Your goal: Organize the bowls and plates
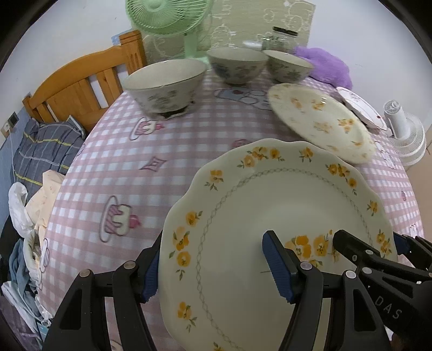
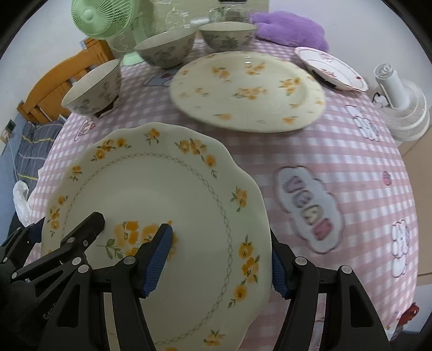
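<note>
Both grippers hold one scalloped cream plate with yellow flowers (image 1: 275, 216) (image 2: 162, 194) above the pink checked tablecloth. My left gripper (image 1: 216, 270) is shut on its left rim, one finger above and one below. My right gripper (image 2: 218, 259) is shut on its right rim the same way. Each gripper shows in the other's view. A second yellow-flowered plate (image 1: 321, 121) (image 2: 245, 89) lies on the table beyond. Three floral bowls (image 1: 164, 83) (image 1: 236, 64) (image 1: 287, 66) stand at the back. A small white plate with pink pattern (image 2: 330, 67) lies at the back right.
A green fan (image 1: 167, 16) and a glass jar (image 1: 280, 37) stand behind the bowls, with a purple plush (image 2: 289, 27) beside them. A white fan (image 2: 402, 102) sits off the table's right edge. A wooden bed (image 1: 81, 81) with bedding is to the left.
</note>
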Demonstrator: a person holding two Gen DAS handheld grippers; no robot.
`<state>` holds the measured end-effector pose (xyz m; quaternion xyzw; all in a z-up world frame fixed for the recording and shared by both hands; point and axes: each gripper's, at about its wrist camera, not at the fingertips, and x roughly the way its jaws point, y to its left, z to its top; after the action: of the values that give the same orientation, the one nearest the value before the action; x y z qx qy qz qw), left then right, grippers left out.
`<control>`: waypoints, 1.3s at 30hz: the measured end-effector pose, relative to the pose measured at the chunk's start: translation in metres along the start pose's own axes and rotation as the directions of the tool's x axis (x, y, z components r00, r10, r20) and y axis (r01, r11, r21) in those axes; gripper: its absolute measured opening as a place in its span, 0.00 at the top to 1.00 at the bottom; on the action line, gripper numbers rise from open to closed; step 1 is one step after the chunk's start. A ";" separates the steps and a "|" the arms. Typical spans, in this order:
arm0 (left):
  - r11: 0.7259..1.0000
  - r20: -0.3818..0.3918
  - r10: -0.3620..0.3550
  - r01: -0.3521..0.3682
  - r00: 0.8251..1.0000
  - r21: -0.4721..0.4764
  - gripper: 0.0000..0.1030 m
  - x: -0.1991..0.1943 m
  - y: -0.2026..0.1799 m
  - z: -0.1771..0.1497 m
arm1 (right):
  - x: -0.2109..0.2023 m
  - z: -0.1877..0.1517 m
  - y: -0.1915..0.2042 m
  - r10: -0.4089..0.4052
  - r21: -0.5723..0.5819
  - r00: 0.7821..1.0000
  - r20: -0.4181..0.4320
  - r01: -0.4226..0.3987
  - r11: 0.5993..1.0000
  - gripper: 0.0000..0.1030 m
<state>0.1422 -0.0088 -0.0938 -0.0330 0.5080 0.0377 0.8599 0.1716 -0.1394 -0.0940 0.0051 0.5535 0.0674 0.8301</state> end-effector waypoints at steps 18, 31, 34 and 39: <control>0.998 0.031 -0.069 0.069 0.997 0.010 0.33 -0.002 -0.112 -0.001 | -0.027 -0.001 -0.116 -0.064 0.013 0.998 0.021 0.063 0.998 0.34; 0.996 0.005 -0.079 0.078 0.997 0.041 0.33 0.017 -0.176 -0.001 | -0.017 -0.001 -0.189 -0.082 0.053 0.997 -0.001 0.082 0.995 0.33; 0.998 -0.003 -0.055 0.055 0.998 0.029 0.33 0.021 -0.181 -0.003 | -0.012 -0.002 -0.198 -0.069 0.054 0.997 -0.015 0.070 0.996 0.34; 0.999 -0.013 -0.036 0.037 0.999 0.011 0.33 0.025 -0.186 -0.006 | -0.007 -0.004 -0.201 -0.059 0.022 0.998 -0.014 0.059 0.998 0.34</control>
<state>0.1678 -0.1940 -0.1152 -0.0378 0.5131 0.0190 0.8573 0.1861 -0.3400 -0.1056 -0.0022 0.5597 0.0366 0.8279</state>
